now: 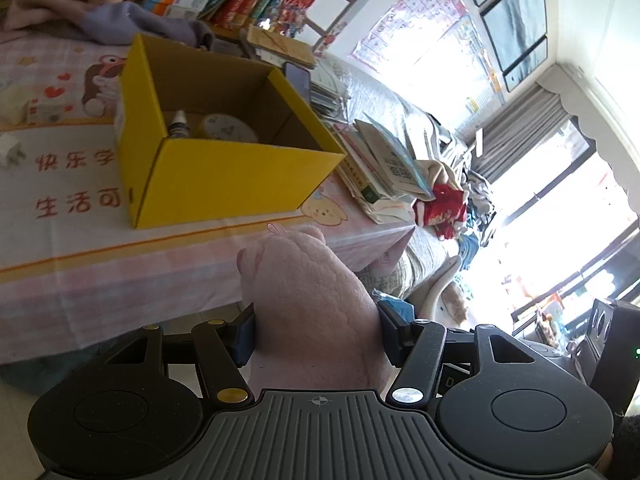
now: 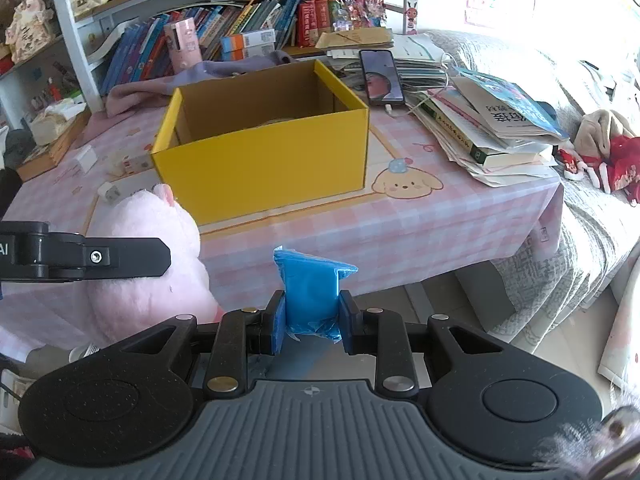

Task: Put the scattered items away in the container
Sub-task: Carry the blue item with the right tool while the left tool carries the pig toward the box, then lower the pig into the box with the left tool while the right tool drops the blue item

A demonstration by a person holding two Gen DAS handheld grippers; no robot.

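Note:
An open yellow cardboard box [image 1: 224, 176] [image 2: 264, 160] stands on the pink checked tablecloth; inside it lie a small dropper bottle [image 1: 178, 123] and a round roll [image 1: 228, 127]. My left gripper [image 1: 314, 336] is shut on a pink plush toy [image 1: 312, 292], held in front of the table's edge; the right wrist view shows the same pink plush toy [image 2: 156, 256] at the left. My right gripper [image 2: 312, 318] is shut on a blue plastic packet [image 2: 312, 288], also short of the table. A white plug adapter [image 2: 109, 193] and a small white carton [image 2: 130, 164] lie left of the box.
Stacked books [image 2: 492, 136] and a phone [image 2: 380, 76] crowd the table's right side. Purple and pink cloths [image 2: 192, 76] lie behind the box, before a bookshelf [image 2: 224, 20]. A grey-covered sofa [image 2: 592, 216] with a red-and-tan plush [image 2: 604, 152] stands to the right.

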